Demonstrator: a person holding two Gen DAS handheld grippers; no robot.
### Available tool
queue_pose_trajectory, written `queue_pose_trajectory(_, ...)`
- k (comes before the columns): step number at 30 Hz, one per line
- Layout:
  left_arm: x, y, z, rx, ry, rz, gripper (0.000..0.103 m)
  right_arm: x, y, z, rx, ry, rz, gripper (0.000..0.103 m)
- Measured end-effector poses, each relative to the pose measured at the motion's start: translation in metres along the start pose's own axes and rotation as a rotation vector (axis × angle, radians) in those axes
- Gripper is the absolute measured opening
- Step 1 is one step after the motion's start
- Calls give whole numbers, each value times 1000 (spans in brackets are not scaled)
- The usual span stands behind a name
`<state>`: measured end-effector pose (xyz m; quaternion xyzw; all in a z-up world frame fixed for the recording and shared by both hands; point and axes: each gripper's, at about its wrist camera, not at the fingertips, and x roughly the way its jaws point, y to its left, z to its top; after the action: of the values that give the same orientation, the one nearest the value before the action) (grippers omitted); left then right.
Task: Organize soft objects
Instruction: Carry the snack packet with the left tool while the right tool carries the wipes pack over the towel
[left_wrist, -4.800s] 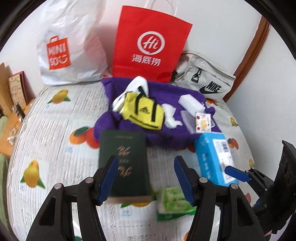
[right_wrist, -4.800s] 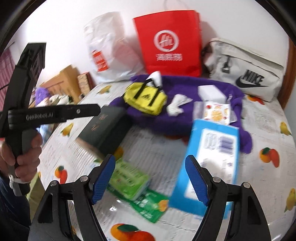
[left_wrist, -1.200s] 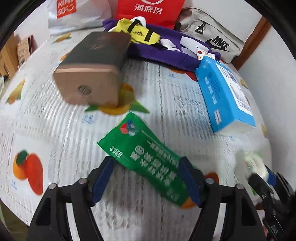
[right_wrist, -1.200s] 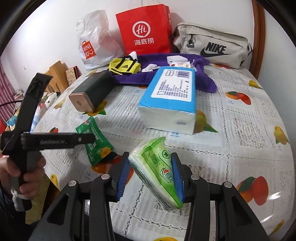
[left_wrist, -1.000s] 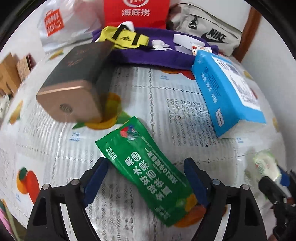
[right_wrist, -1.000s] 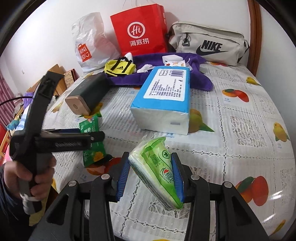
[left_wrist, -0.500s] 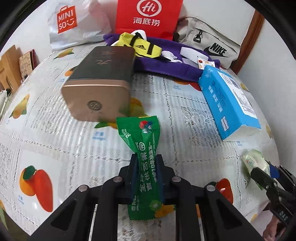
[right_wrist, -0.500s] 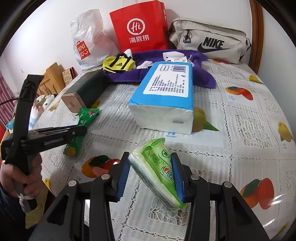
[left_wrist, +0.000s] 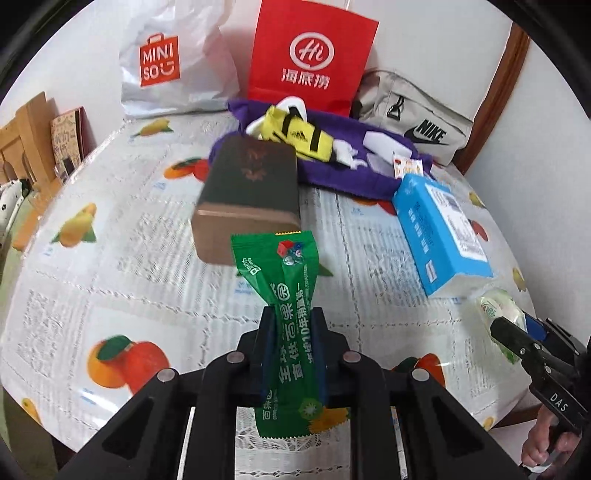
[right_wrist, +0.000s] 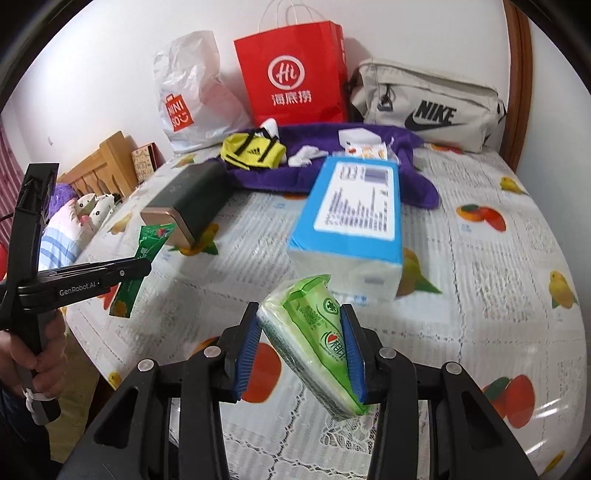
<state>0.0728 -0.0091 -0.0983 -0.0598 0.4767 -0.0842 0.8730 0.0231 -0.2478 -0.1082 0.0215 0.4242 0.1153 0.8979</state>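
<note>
My left gripper is shut on a flat green snack packet, lifted off the fruit-print tablecloth and standing up between the pads. From the right wrist view the same packet hangs at the left gripper's tip. The right gripper is shut on a green tissue pack, held tilted above the table. A blue tissue brick lies ahead of it. Yellow socks rest on a purple towel.
A dark green tin with a copper end lies mid-table. At the back stand a red paper bag, a white plastic bag and a grey sling bag. A person's hand grips the left tool's handle.
The left jaws shut on the green packet and lifted it off the cloth; it now stands upright. The right gripper rose slightly with the tissue pack.
</note>
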Motion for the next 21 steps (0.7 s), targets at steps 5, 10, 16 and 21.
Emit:
queue_pose_trajectory(5,-13,3,12,-3,-35,1,18,-9,4,17,-16,-32,-3,42)
queue_pose_trajectory(10,-18,7,25,-14,-54,1,18,-10,2,33,-16,-41,-13,42)
queue_pose_trajectory(16,-20,13,42,-24,-72,3,18,-11,1,55,-22,-62,-22,42)
queue_pose_trajectory(21,-20,17,57,-26,-81,10,18,-7,-1,72,-17,-70,-27,42)
